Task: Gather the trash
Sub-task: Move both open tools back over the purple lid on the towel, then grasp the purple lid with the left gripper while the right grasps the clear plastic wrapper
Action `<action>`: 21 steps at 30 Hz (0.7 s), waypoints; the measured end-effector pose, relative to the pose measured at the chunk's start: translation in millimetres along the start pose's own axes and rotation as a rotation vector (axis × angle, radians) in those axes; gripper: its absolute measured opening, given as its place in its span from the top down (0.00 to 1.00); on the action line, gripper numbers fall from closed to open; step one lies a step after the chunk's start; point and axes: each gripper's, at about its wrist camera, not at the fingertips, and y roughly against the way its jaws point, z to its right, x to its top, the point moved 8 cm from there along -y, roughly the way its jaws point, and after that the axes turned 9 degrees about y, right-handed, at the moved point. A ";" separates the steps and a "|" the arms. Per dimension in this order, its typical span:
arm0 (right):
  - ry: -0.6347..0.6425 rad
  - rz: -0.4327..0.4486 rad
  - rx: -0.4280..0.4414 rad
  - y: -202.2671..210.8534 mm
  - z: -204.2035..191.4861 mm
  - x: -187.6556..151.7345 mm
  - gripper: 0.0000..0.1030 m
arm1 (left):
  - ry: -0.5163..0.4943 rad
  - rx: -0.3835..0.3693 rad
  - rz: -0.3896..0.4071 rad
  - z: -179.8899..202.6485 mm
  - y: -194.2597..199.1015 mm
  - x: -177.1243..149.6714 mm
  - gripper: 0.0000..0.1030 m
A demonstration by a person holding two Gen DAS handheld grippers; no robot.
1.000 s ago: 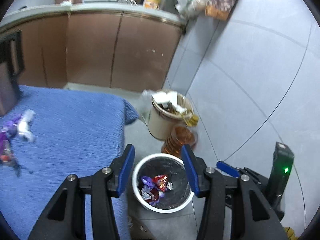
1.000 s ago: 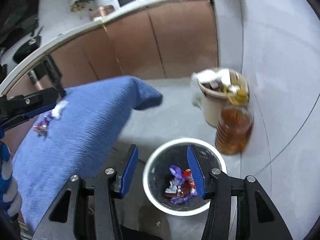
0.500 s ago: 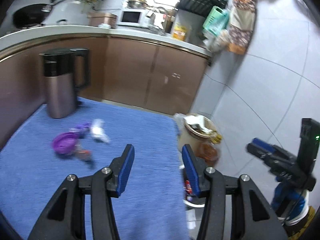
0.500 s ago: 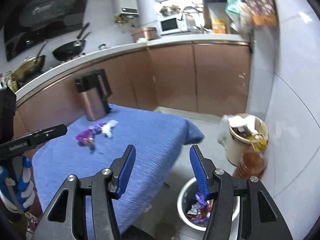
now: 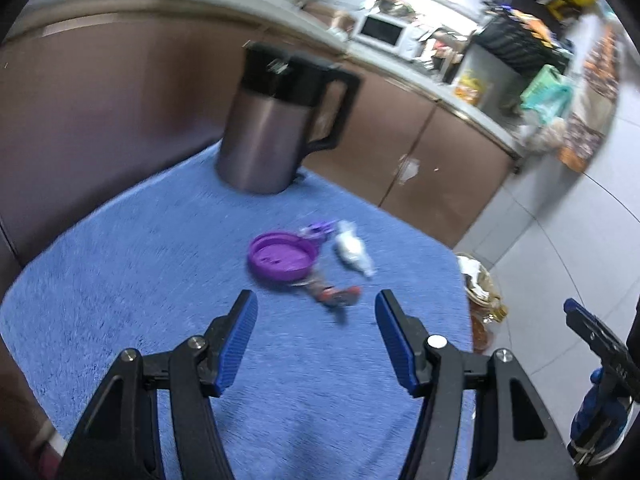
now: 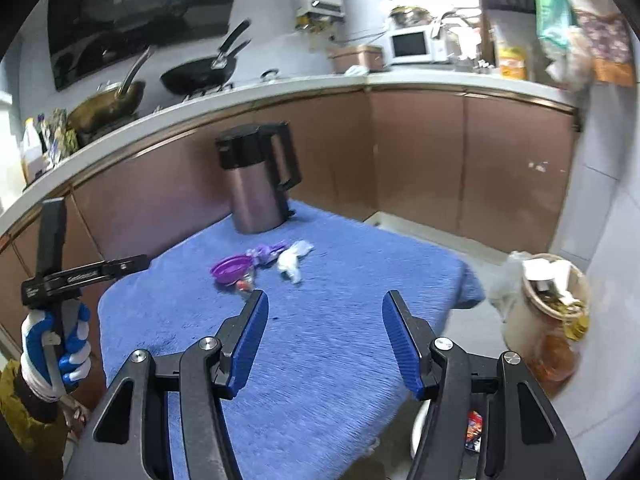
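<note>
While kettle (image 5: pixel 272 128) lettering blurs unreadably, left claw (image 5: pixel 314 334) and right claw (image 6: pixel 322 334) gape empty.

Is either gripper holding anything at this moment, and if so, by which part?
Nothing is held. The left gripper and the right gripper are both open and empty above the blue cloth.

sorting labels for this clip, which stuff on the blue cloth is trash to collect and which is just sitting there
Belongs to the job:
- purple lid
- white crumpled wrapper
- red wrapper
- purple wrapper
- left tool, open
- right tool, open

Just lying about:
- kettle
- frying pan
- microwave
</note>
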 end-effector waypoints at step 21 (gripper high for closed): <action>0.131 -0.257 0.308 -227.1 -107.5 -12.0 0.47 | 0.270 0.071 -0.280 -59.4 -179.6 18.9 0.70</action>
